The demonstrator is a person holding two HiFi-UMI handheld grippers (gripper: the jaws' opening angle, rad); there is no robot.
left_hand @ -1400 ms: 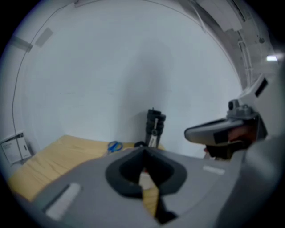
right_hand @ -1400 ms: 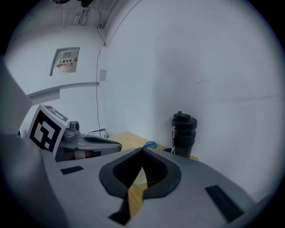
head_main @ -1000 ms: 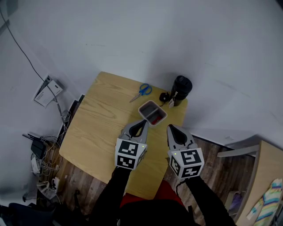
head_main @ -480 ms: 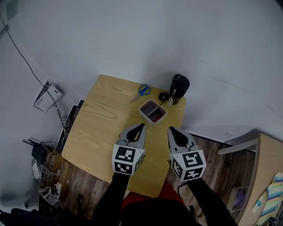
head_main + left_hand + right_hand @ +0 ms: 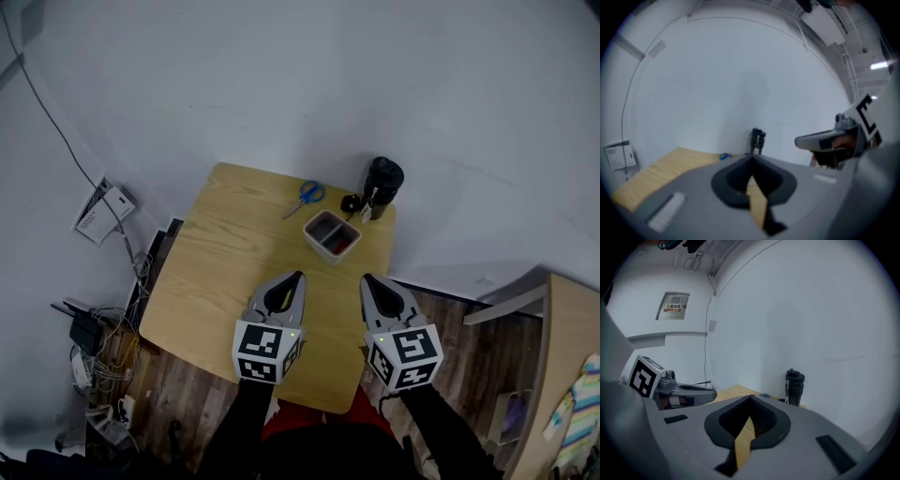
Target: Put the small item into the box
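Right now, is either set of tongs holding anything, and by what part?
Nothing is held. The left tongs and right tongs are both shut and empty, above the table, short of the box.

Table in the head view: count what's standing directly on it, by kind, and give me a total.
scissors: 1
box: 1
bottle: 1
small black item: 1
Total: 4
Something red shows inside the box; it is not counted.
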